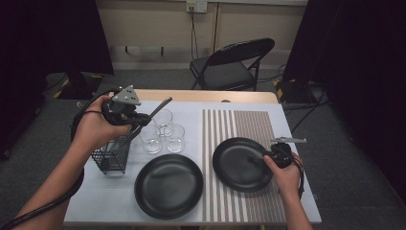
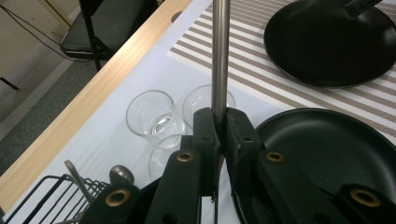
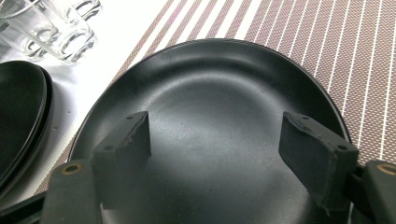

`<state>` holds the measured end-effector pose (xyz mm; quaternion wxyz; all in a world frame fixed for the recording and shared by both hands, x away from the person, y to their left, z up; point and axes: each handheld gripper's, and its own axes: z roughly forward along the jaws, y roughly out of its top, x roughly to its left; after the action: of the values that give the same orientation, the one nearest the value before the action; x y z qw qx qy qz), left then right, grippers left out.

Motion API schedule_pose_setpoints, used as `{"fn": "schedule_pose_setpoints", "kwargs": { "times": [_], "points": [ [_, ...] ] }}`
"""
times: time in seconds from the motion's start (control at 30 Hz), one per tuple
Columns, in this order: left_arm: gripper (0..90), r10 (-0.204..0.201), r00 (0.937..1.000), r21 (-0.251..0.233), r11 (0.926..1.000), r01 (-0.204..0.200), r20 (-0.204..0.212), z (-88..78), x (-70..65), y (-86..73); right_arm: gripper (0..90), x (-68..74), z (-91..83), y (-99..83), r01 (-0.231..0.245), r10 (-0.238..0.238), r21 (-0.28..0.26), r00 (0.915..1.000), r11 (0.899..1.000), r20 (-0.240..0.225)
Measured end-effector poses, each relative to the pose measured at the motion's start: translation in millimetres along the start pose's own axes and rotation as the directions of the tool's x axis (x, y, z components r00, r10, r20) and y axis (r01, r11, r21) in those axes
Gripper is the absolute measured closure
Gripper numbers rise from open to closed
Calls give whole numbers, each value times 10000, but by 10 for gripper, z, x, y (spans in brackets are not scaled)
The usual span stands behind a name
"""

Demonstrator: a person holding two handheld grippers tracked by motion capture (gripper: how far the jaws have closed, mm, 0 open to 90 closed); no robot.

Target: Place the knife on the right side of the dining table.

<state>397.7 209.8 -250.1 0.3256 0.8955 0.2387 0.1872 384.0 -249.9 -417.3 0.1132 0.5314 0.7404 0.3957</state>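
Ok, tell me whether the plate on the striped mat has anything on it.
Empty. The plate on the striped mat shows a bare black surface in the right gripper view; the right gripper hovers open above it.

Grey carpet floor (image 1: 335, 191) all round wooden table (image 1: 206, 96). 1 black folding chair (image 1: 234, 64) beyond table's far edge, seat toward table. Beige wall (image 1: 158, 24) behind chair, pale skirting along base. White socket plate (image 1: 196, 5) high on wall, dark cable (image 1: 193, 28) hanging from it. Black curtains (image 1: 48, 33) at both sides, right side very dark. Yellow-black object (image 1: 292, 88) on floor at right, possibly stand base. Light dim, even.
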Motion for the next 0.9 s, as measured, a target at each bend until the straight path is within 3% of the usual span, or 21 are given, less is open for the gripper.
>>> {"fn": "schedule_pose_setpoints", "kwargs": {
  "times": [0.9],
  "points": [
    [833, 79, 9977, -204, 9998, -66, 672, 225, -144, 144, 243, 93, -31, 44, 334, -334, -9, 9994, 9994, -103]
  ]
}}
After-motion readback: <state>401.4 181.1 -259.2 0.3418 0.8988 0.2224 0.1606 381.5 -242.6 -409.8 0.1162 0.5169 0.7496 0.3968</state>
